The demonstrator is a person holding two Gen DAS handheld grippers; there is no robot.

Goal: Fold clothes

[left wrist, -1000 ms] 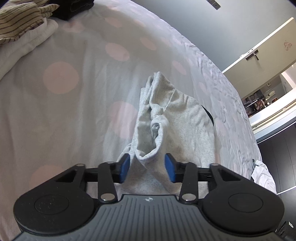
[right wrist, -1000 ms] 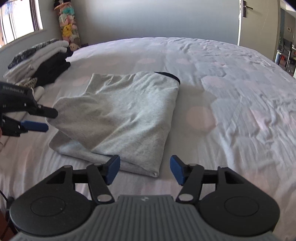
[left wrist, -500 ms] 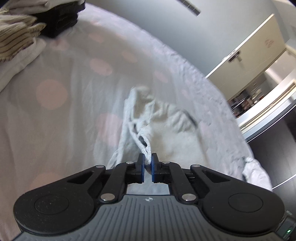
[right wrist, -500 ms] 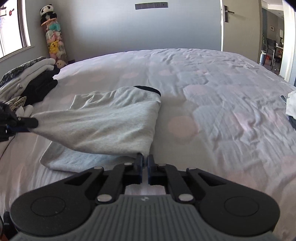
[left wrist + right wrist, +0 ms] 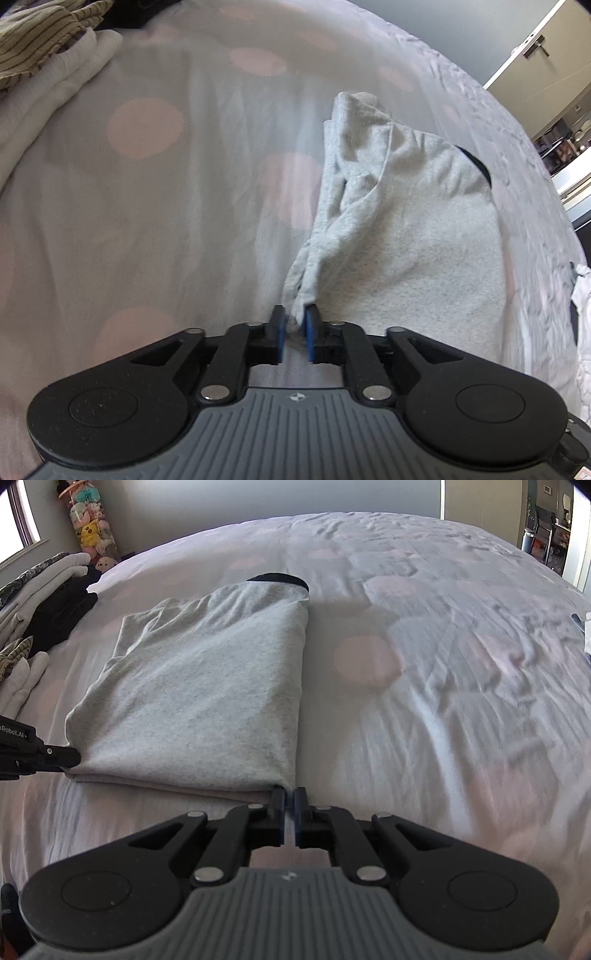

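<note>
There is one grey shirt (image 5: 207, 686) in front of me, lying folded on the bed (image 5: 443, 701), whose pale sheet is printed with pink dots. I count two tongs, one in each of my hands. My left tongs (image 5: 295, 326) are nearly closed, with a bunched corner of the grey shirt (image 5: 406, 229) pinched between the blue pads (image 5: 309, 328); the cloth rises from that corner in gathered creases and spreads flat farther out. My right tongs (image 5: 290, 805) are closed down to a thin slit on the near right corner of the same shirt, where the folded edge runs straight away from me. In the right view my left tongs (image 5: 72, 757) show at the left edge, gripping the near left corner, so both near corners are held and the near edge lies stretched between them just above the sheet. A dark collar band (image 5: 279, 579) shows at the shirt's far end. One stack of folded clothes (image 5: 48, 590) sits at the far left of the bed, well apart from the shirt, with light pieces and a black piece in it; beside it lies a striped cloth (image 5: 40, 33). A column of soft toys (image 5: 90, 520) stands against the wall behind the bed. One white garment (image 5: 581, 295) lies at the bed's right edge, and an open door (image 5: 535, 55) shows beyond.
</note>
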